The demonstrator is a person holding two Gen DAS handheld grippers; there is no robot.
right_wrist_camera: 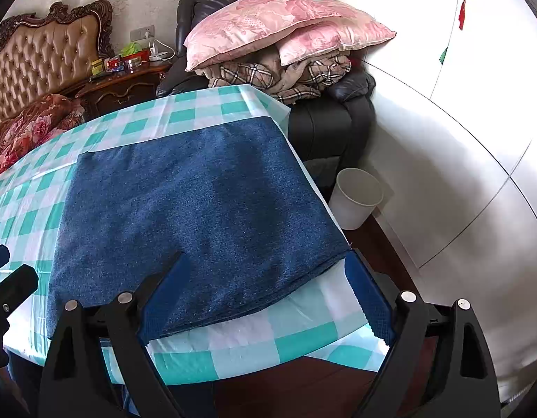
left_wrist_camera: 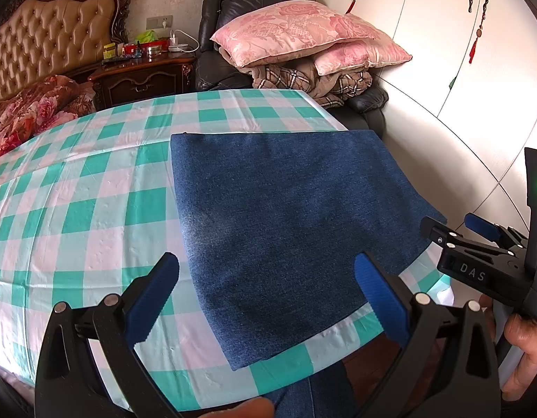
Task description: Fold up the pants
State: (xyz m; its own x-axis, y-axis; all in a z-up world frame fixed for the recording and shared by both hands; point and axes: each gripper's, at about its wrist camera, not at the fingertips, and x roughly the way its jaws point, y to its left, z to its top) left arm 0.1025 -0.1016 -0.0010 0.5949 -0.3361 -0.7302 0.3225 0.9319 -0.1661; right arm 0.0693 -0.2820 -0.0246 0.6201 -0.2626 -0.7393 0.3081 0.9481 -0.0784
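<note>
Looking near done: pants (left_wrist_camera: 285,230) lie as a flat folded rectangle on the checked tablecloth (left_wrist_camera: 94,209), just ahead of both tools. Left gripper (left_wrist_camera: 268,299) and right gripper (right_wrist_camera: 265,299) spread wide, holding nothing; maybe one more fold or a tidy-up left.

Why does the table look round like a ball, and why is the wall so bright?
Left wrist view: the fisheye lens bends the checked tablecloth into a bulge, and black corners frame the picture. Right wrist view: light washes out the white wardrobe, and a dark shadow patch lies on the blue pants.
</note>
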